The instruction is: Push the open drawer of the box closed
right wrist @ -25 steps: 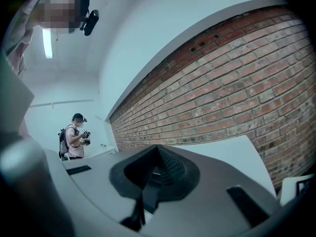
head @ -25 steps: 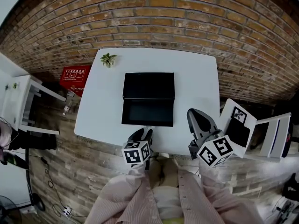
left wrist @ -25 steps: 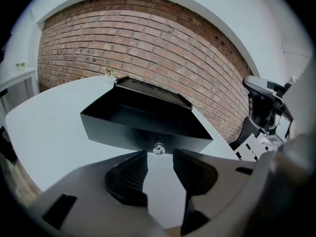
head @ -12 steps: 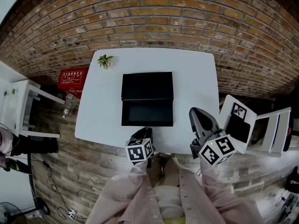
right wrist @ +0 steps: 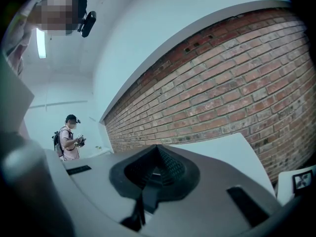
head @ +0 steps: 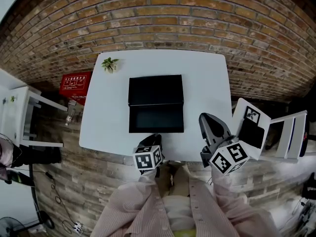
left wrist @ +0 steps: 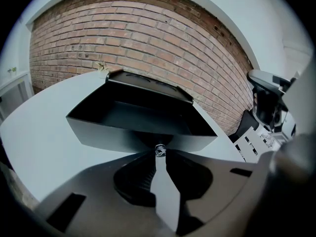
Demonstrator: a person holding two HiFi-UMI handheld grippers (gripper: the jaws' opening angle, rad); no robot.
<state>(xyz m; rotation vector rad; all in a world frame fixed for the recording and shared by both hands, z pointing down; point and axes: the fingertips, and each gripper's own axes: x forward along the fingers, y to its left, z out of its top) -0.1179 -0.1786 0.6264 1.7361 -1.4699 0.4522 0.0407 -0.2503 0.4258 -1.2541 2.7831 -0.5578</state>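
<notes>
A black box (head: 156,90) sits mid-table on the white table (head: 98,122). Its open drawer (head: 156,118) is pulled out toward me. In the left gripper view the drawer (left wrist: 138,120) fills the middle, empty inside. My left gripper (head: 153,139) is at the drawer's front wall. Its jaws (left wrist: 159,153) have drawn together at the tips around a small metal knob (left wrist: 159,148) on that front. My right gripper (head: 205,120) hovers over the table's near right corner, apart from the box. It is shut (right wrist: 155,169) on nothing and points at the brick wall.
A small potted plant (head: 109,63) stands at the table's far left corner. A red case (head: 76,83) and a white rack (head: 19,112) are on the floor at the left. A white stand with a marker (head: 252,127) is at the right. A person (right wrist: 69,137) stands far off.
The left gripper's jaws have narrowed from wide apart to nearly together at the drawer front. The drawer stays pulled out as before. The right gripper has barely moved.
</notes>
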